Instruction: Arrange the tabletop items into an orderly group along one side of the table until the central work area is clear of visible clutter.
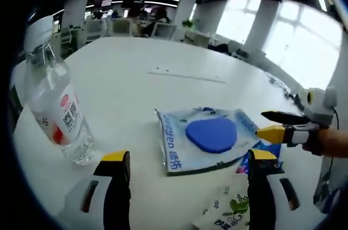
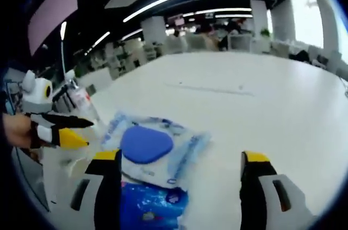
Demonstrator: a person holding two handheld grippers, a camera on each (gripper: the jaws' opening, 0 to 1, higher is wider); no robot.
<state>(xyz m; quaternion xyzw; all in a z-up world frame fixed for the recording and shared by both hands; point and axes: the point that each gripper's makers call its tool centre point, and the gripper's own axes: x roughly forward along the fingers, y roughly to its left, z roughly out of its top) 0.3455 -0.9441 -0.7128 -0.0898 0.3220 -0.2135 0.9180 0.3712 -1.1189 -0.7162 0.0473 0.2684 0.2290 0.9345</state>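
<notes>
Four items lying clustered on the white bench (image 1: pixel 163 61): a clear water bottle (image 1: pixel 54 110) with a red-and-white label, standing tilted in the left gripper view; a wet-wipes pack (image 1: pixel 209 137) with a blue oval lid, flat at centre; a dark blue packet (image 2: pixel 149 205) just beside the pack's near edge; a floral-printed pouch (image 1: pixel 225 211) close by, low in the left gripper view.

Left gripper (image 1: pixel 185 167) hovering over the bench, jaws spread wide and holding nothing, bottle off to one side, wipes pack just ahead between the yellow tips. Right gripper (image 2: pixel 182 167) likewise released and empty, jaws straddling the near edge of the pack and the blue packet. Each gripper visible at the edge of the other's view.

Judged step: picking up the wipes pack, or the packet beside it, to shift it toward one side. For a clean grasp, worth lowering one jaw flat to the bench and sliding under the pack's thin edge rather than pinching from above, since the soft wrapper is likely to crumple or slip. Better to work with one gripper at a time here, both being close over the same spot. Bottle likely top-heavy: best gripped low on the body, kept upright, and set near the bench edge as an anchor for the group.
</notes>
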